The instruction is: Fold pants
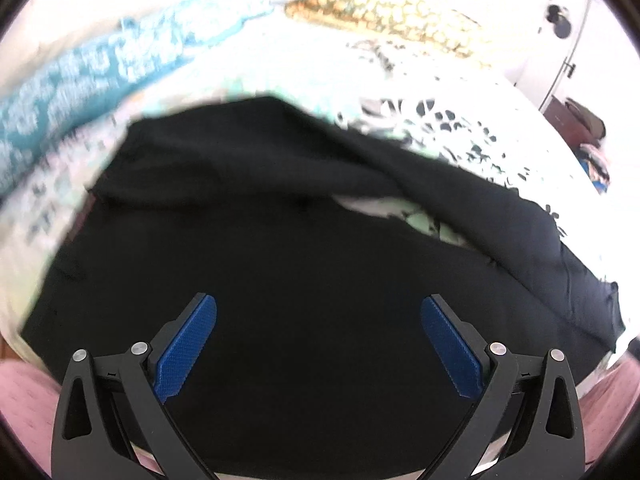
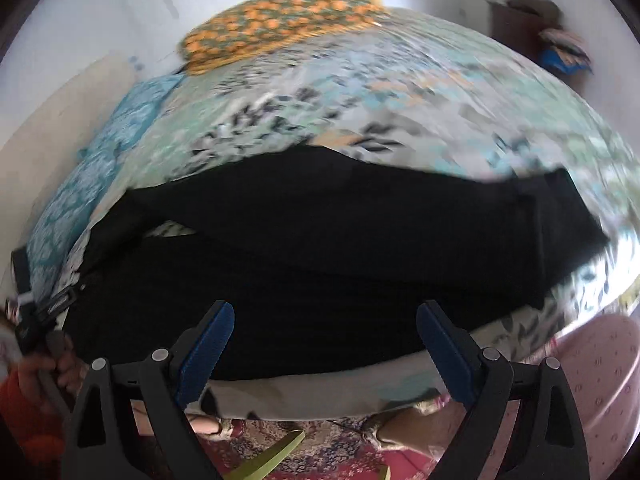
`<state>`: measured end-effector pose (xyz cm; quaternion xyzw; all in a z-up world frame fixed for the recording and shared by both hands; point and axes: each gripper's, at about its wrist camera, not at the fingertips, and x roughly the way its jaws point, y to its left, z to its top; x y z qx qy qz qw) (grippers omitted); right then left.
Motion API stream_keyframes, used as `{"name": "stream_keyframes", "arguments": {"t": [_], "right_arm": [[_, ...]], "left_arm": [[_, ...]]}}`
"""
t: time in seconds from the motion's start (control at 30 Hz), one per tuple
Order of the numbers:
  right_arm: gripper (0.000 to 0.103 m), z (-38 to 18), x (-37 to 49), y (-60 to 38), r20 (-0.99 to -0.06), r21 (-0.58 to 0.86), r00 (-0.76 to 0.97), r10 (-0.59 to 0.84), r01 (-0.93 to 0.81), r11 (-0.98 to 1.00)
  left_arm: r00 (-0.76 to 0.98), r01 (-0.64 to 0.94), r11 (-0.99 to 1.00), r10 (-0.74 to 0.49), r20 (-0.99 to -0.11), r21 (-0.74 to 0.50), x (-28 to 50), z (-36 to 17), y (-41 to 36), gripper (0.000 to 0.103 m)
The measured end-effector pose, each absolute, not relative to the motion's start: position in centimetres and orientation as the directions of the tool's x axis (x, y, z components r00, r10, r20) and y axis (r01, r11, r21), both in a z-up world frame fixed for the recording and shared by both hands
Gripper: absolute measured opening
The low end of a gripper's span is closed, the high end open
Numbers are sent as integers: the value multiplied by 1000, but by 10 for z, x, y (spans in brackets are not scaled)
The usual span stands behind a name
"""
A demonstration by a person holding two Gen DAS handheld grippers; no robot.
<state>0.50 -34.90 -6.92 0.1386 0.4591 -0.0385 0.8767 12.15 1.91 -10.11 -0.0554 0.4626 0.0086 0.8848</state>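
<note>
Black pants (image 1: 280, 208) lie spread on a bed with a patterned sheet (image 1: 452, 120). In the left wrist view my left gripper (image 1: 319, 312) hovers over the wide part of the cloth, open, with nothing between its blue pads (image 1: 188, 352). In the right wrist view the pants (image 2: 340, 240) stretch from left to right, the two legs lying side by side with a strip of sheet showing between them at the left. My right gripper (image 2: 325, 316) stands open above the near edge of the pants, its pads (image 2: 208, 352) free of the cloth.
An orange-patterned pillow (image 2: 280, 20) lies at the head of the bed, a blue patterned cloth (image 2: 104, 152) along its left side. A pink dotted basin (image 2: 592, 384) stands at the lower right. A person's feet (image 2: 392, 428) rest on a patterned rug below the bed edge. A door (image 1: 560, 40) is at the far right.
</note>
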Motion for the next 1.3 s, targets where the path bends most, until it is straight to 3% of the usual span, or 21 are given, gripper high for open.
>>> {"name": "stream_keyframes", "arguments": {"t": [0.27,0.5,0.73,0.9,1.03,1.2,1.3], "right_arm": [[92,-41,20,-352,-768,259,632,102,161,952],[93,-83,17,-382,-802,314,580,142,208,926],[93,-88,6,-412,-746,448,639,188,273,851],[93,-89,2,-412,-757,423,634,157,293,857],[93,-95,4,-412,-782,391,612,119,332,858],[93,-104,2,-402,-814,327,574,92,321,889],[93,-99,-2,-401,-805,304,589,72,306,902]], "left_arm": [[579,-158,979,-14,-815,-129,115,-82,46,102],[532,-102,994,19,-846,-41,105,-80,24,102],[522,-22,1000,24,-853,15,104,-51,-3,102],[554,-40,999,35,-831,16,122,-51,-15,102],[576,-104,995,58,-816,-3,115,-82,-11,102],[564,-31,998,55,-824,45,102,-110,-5,102],[563,-65,997,70,-823,41,109,-110,6,102]]}}
